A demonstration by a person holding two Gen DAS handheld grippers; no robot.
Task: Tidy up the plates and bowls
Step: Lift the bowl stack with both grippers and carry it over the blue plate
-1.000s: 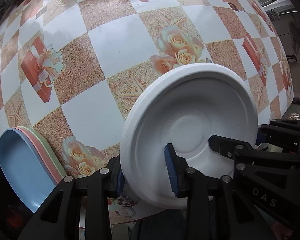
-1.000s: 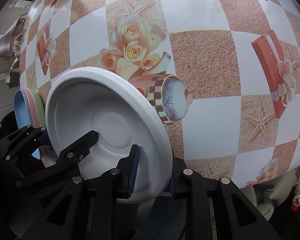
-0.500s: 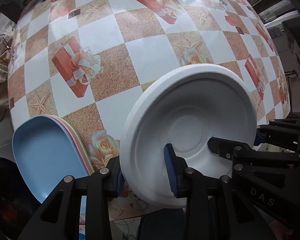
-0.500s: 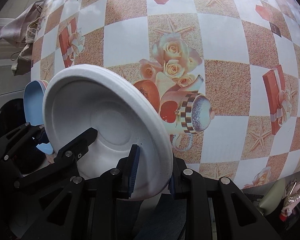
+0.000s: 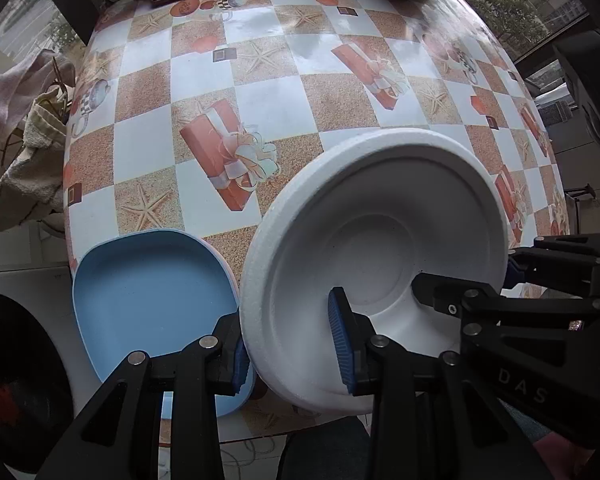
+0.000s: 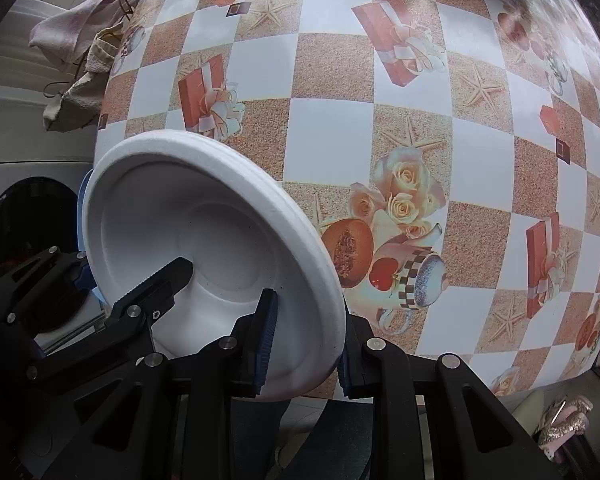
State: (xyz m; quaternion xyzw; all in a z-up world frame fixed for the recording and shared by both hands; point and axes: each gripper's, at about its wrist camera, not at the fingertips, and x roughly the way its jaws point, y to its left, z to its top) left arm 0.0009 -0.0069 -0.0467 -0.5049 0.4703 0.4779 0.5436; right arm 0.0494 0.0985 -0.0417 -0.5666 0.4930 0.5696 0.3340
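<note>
Between the left gripper [image 5: 292,352] jaws, closed on the near rim: white plate [image 5: 380,264], hollow up, round so without a long axis. Blue plate [image 5: 152,300] just left, on the surface [image 5: 268,108]; could clip it.

Between the right gripper [image 6: 304,344] jaws, clamped likewise: opposite rim, tilted. Uneven pull could crack the foam.

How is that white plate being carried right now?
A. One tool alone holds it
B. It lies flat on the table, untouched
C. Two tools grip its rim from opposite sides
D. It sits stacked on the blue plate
C: the left tool and the right tool each clamp the white plate at its rim, on opposite sides, holding it above the table.
</note>
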